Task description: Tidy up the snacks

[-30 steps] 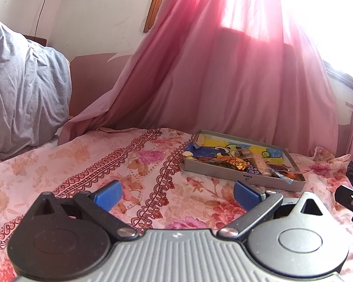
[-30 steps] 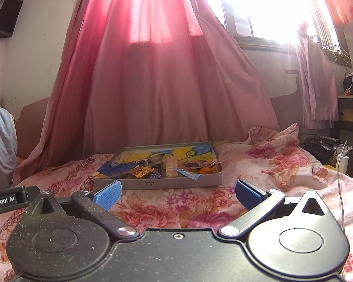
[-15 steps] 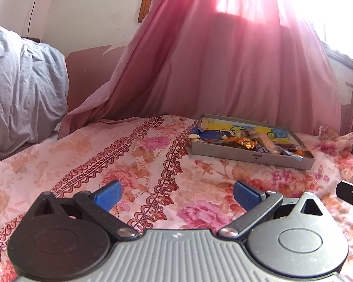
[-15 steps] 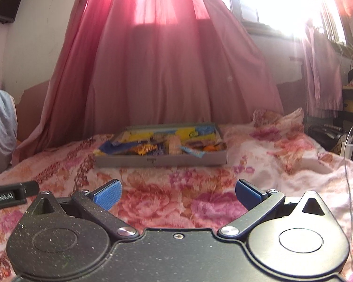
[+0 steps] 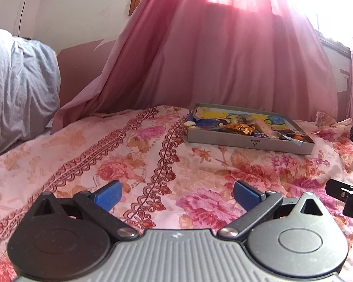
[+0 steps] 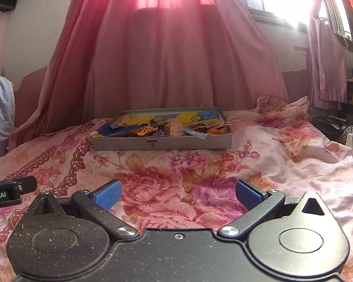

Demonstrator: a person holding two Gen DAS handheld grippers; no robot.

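- A flat grey cardboard tray [image 6: 162,142] full of wrapped snacks [image 6: 144,130] is seen far off on the pink flowered bedsheet [image 6: 176,176].
- The left gripper [image 5: 176,193] and right gripper [image 6: 177,193] are held wide apart, with nothing between the fingers.

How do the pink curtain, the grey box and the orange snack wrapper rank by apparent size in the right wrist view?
1. pink curtain, largest by far
2. grey box
3. orange snack wrapper, smallest; it lies inside the box

Left of the right gripper [image 6: 177,193], the other gripper's black bar [image 6: 2,195] reads "bot.AI". The small dark label [image 6: 151,144] on the tray's front wall ahead is illegible.
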